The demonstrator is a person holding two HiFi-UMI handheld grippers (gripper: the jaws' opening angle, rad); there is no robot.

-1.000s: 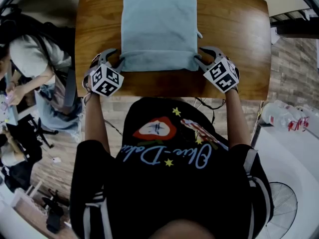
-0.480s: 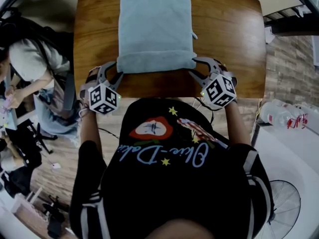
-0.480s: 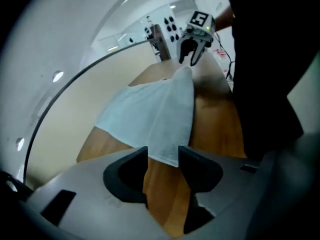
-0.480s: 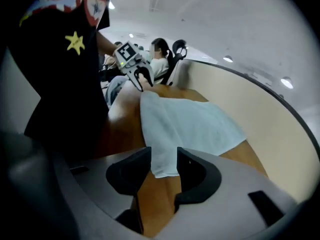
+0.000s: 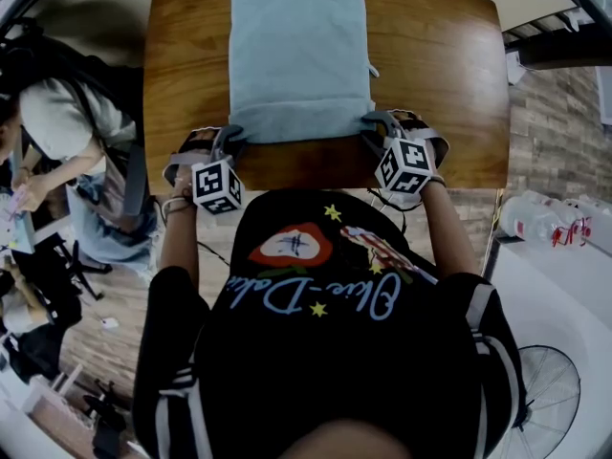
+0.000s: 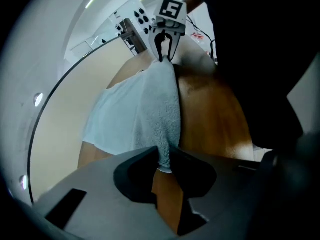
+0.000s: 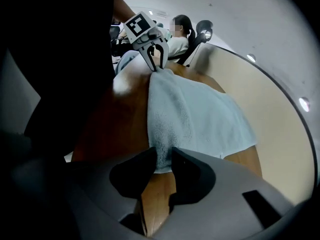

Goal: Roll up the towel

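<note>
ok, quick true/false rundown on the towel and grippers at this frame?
1. The towel lies on a wooden table. True.
2. The towel is rolled into a full cylinder. False: it lies mostly flat.
3. The left gripper has a near towel corner between its fingers. True; the fingers are closing on it.
4. The right gripper is empty. False: the other near corner sits between its closing fingers.
5. Both grippers work the towel's far edge. False: the edge nearest the person.

Shared office: seated person, office chair
</note>
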